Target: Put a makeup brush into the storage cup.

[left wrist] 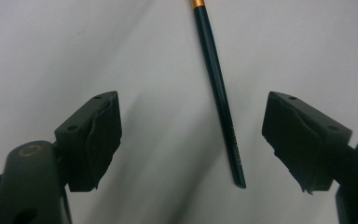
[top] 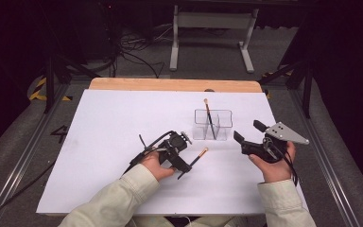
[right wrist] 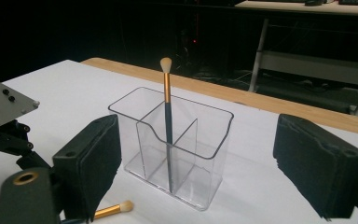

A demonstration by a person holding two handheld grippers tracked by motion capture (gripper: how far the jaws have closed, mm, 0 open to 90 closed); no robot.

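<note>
On the white sheet-covered surface [top: 104, 142] a slim dark-handled makeup brush with a gold ferrule and pale bristle tip [top: 199, 155] lies flat, just in front of a clear plastic organiser box with inner dividers [top: 222, 124] and a little to its left. The left gripper [top: 181, 161] points down over the handle end of this lying brush; in the left gripper view its jaws stand spread with the dark handle [left wrist: 219, 88] running between them, nearer the right-hand pad, and neither pad touches it, so nothing is pinched. The right gripper [top: 248, 131] is held just beside the box's right side, its grey three-cornered plate on top, and its jaws are likewise spread around empty air; the right gripper view looks between them at the box [right wrist: 216, 140]. A second brush of the same kind [right wrist: 167, 109] stands in the box, bristles up, leaning slightly against a divider; which compartment its foot sits in is hard to tell through the clear walls. Nothing lies between the left gripper and the lying brush, whose tip [right wrist: 121, 207] points toward the box. A bare wooden strip [top: 175, 84] edges the far side of the surface, and beyond it, well apart, are a white metal frame [top: 212, 33] and tangled cables [top: 132, 52] on the dark floor.
</note>
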